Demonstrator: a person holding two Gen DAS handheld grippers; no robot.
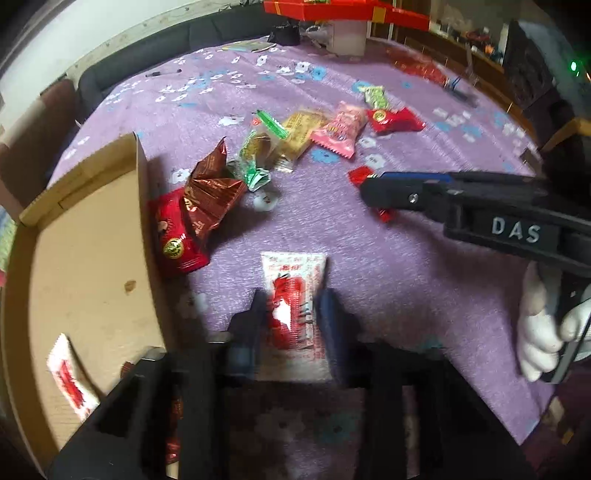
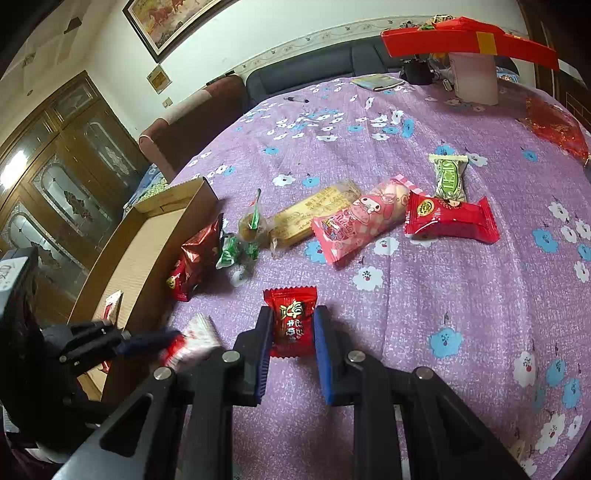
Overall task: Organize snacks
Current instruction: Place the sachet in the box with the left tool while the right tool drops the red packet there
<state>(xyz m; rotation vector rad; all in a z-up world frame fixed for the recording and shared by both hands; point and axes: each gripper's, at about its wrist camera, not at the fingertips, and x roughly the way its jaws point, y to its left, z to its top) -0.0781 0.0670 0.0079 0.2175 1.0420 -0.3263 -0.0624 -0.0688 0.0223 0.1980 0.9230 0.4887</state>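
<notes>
Purple floral tablecloth, dark sofa behind – left gripper clamping white packet, right gripper clamping red candy

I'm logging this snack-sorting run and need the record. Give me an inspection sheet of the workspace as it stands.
Surface: purple flowered tablecloth.
Job's things: cardboard box at the left, one white-red packet inside; loose snacks beside it, among them a pink packet, a yellow bar and a green candy.
Clutter: red gift box at the far end.
Grippers: left gripper around a white-red sachet; right gripper around a red candy; contact unclear.
Cables: nothing seen.
Surroundings: sofa, wooden cabinet, framed picture.
</notes>
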